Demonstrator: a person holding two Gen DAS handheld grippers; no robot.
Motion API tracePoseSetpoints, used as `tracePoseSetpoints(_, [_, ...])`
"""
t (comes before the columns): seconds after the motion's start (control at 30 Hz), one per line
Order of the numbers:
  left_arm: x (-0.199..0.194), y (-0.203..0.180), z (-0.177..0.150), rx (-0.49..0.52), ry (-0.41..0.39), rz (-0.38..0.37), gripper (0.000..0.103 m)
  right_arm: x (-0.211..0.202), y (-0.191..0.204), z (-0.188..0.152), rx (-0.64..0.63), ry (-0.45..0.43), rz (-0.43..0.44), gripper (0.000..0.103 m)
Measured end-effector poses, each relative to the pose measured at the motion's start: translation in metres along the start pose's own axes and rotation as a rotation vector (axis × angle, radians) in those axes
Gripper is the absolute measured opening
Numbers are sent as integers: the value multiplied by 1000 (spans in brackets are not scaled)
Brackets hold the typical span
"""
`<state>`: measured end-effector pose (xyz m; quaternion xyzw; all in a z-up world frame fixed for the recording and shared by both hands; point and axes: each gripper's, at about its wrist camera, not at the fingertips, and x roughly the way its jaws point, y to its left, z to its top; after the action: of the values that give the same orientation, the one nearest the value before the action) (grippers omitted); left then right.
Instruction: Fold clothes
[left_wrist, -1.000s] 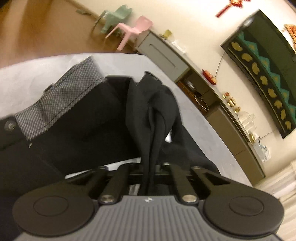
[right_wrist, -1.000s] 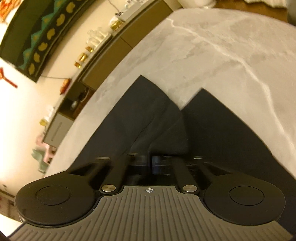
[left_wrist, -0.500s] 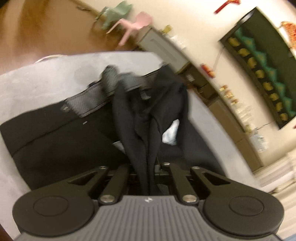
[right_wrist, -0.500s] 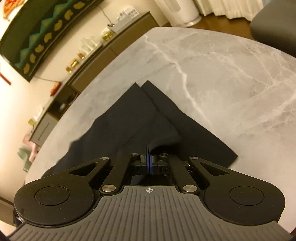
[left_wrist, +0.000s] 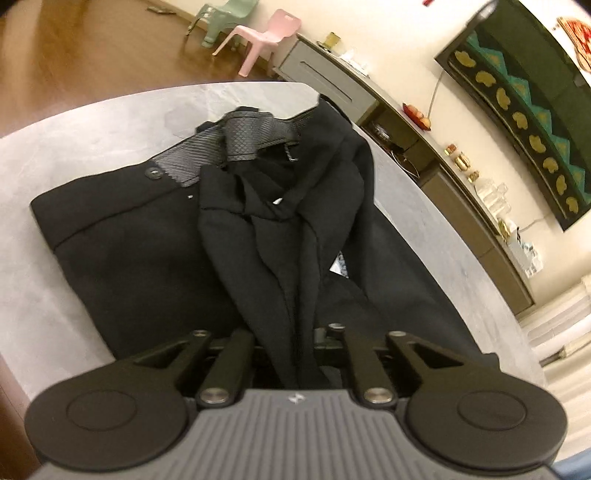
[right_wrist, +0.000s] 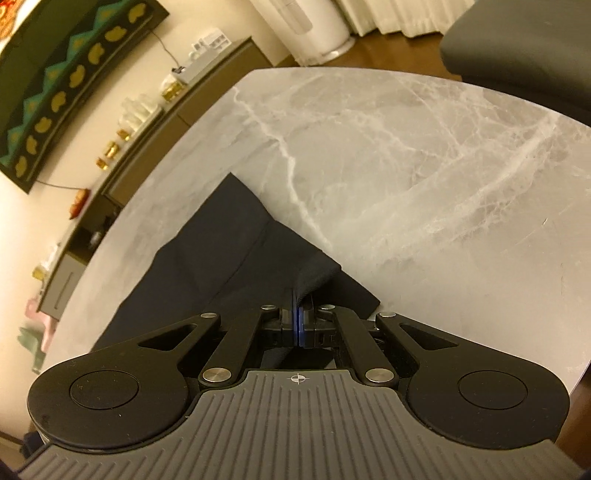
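Black trousers (left_wrist: 140, 258) lie on the grey marble table (left_wrist: 74, 147), their grey-lined waistband (left_wrist: 236, 140) at the far end. My left gripper (left_wrist: 286, 347) is shut on a bunched fold of the trousers, and the cloth rises from its fingers in a ridge. In the right wrist view the trouser legs (right_wrist: 210, 254) lie flat with their hems toward the far left. My right gripper (right_wrist: 301, 314) is shut on a pinched edge of the trousers, lifted slightly off the table.
The marble table (right_wrist: 424, 166) stretches bare to the right of the legs. A dark chair seat (right_wrist: 517, 48) stands beyond its far right edge. A low sideboard (left_wrist: 461, 206) runs along the wall, with a pink chair (left_wrist: 266, 37) and a green chair (left_wrist: 225, 14) on the wooden floor.
Both grippers have pulled back toward the near edge with the cloth. The trousers slid along the table, so more bare marble shows past the leg hems and around the waistband.
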<state>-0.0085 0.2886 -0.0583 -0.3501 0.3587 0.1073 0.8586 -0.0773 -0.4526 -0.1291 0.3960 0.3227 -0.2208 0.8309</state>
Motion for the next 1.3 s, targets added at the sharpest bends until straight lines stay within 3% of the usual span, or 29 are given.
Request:
tracePoseSetpoints(0.03, [-6, 6, 2, -23, -12, -9, 23, -2, -1, 0, 17, -6, -7, 0])
tracePoseSetpoints(0.13, [-32, 28, 14, -112, -93, -36, 30, -19, 7, 3, 16, -105, -66, 23])
tracePoseSetpoints(0.17, [-43, 37, 19, -148, -133, -40, 33, -28, 14, 4, -10, -164, -93, 31])
tracePoseSetpoints(0.23, [-60, 58, 29, -211, -188, -23, 38, -44, 31, 2, -105, -264, -93, 35])
tracePoseSetpoints(0.3, [-60, 64, 32, -221, -182, -19, 38, -51, 55, -6, -227, -304, -67, 41])
tracePoseSetpoints(0.43, [-40, 61, 31, -185, -102, -26, 47, -32, 101, -35, -417, -182, 51, 42])
tracePoseSetpoints(0.6, [-4, 40, 40, -114, -49, -21, 54, 0, 146, -79, -594, -46, 91, 41])
tracePoseSetpoints(0.67, [9, 37, 46, -92, -50, 0, 49, 9, 157, -93, -646, -13, 95, 42])
tracePoseSetpoints(0.7, [12, 36, 46, -83, -54, 9, 37, 12, 159, -99, -661, 4, 97, 43])
tracePoseSetpoints(0.73, [8, 38, 41, -79, -67, 13, 3, 15, 162, -105, -675, 21, 98, 44])
tracePoseSetpoints(0.9, [-12, 44, 16, -64, -132, 36, 2, 18, 162, -124, -771, 36, 78, 47])
tracePoseSetpoints(1.03, [-29, 48, -3, -51, -183, 54, 4, 14, 162, -123, -776, 53, 68, 47])
tracePoseSetpoints(1.1, [-36, 52, -11, -59, -208, 57, 10, 19, 164, -121, -766, 60, 64, 51])
tracePoseSetpoints(1.23, [-32, 52, -3, -132, -228, 21, 48, 20, 166, -123, -793, 59, 59, 56])
tracePoseSetpoints(1.3, [-23, 50, 2, -134, -225, 32, 54, 19, 166, -125, -804, 56, 59, 57])
